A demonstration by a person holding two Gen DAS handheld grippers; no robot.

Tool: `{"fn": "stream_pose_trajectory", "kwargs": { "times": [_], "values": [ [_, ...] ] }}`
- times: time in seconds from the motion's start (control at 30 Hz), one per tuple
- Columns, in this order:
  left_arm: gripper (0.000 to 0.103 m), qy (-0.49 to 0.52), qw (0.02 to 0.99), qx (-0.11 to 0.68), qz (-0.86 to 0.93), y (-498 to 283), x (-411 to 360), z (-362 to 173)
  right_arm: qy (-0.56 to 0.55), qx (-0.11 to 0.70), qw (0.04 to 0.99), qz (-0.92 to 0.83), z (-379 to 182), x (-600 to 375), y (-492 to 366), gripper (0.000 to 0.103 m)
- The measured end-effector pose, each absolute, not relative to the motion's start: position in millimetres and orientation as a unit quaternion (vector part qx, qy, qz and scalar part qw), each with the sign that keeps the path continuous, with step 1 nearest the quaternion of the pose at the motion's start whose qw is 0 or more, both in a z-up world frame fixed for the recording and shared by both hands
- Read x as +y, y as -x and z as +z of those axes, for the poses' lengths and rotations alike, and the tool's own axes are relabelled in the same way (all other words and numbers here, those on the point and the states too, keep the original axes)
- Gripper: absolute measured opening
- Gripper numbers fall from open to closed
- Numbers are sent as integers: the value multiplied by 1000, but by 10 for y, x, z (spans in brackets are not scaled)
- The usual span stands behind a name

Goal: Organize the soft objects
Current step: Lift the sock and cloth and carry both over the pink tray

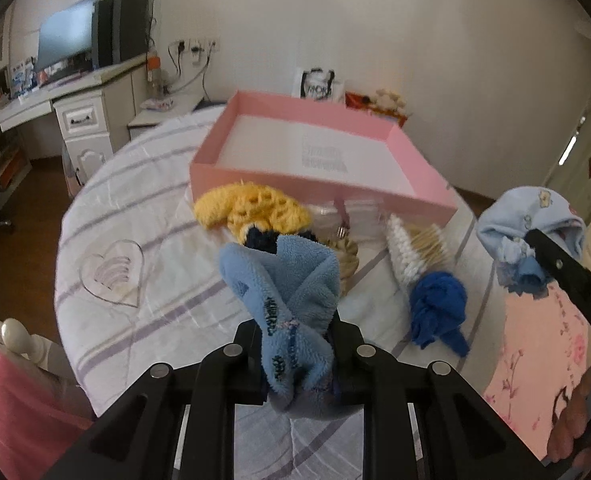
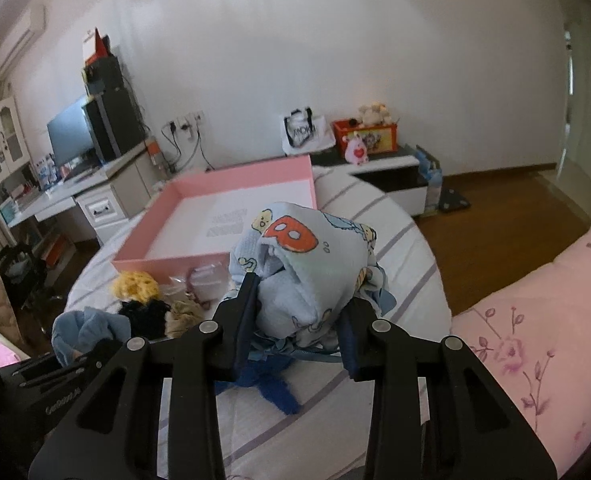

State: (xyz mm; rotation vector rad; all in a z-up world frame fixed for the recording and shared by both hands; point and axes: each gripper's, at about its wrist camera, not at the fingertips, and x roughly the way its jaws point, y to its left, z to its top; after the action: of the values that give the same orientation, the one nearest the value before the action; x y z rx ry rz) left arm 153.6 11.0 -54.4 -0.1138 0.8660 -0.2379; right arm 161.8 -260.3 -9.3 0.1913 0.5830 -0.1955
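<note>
My left gripper (image 1: 295, 336) is shut on a light blue fleece sock (image 1: 291, 300), lifted above the bed. My right gripper (image 2: 301, 300) is shut on a pale blue printed baby garment (image 2: 315, 260), also held off the bed; the same garment (image 1: 531, 220) shows at the right edge of the left wrist view. An open pink box (image 1: 323, 184) (image 2: 231, 184) stands on the bed beyond both. In front of it lie a yellow knitted piece (image 1: 251, 208) (image 2: 133, 286), a dark blue cloth (image 1: 439, 304) (image 2: 271, 384), a black item (image 2: 143, 314) and a beige one (image 2: 181, 314).
The bed (image 1: 147, 216) has a white quilt with lilac stripes. A white brush (image 1: 403, 248) and clear packets (image 1: 359, 212) lie by the box. A pink floral quilt (image 2: 535, 320) rises at the right. A desk with a monitor (image 2: 71, 136) stands left, wooden floor beyond.
</note>
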Motion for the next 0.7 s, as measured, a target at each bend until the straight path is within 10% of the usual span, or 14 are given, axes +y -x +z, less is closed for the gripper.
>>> {"fn": "stream_pose_trajectory", "kwargs": {
  "times": [0.7],
  "values": [
    [18,36,951,288,-107,-757,299,318,-76,205,973,-75,421,-2410,-1159,34]
  ]
}}
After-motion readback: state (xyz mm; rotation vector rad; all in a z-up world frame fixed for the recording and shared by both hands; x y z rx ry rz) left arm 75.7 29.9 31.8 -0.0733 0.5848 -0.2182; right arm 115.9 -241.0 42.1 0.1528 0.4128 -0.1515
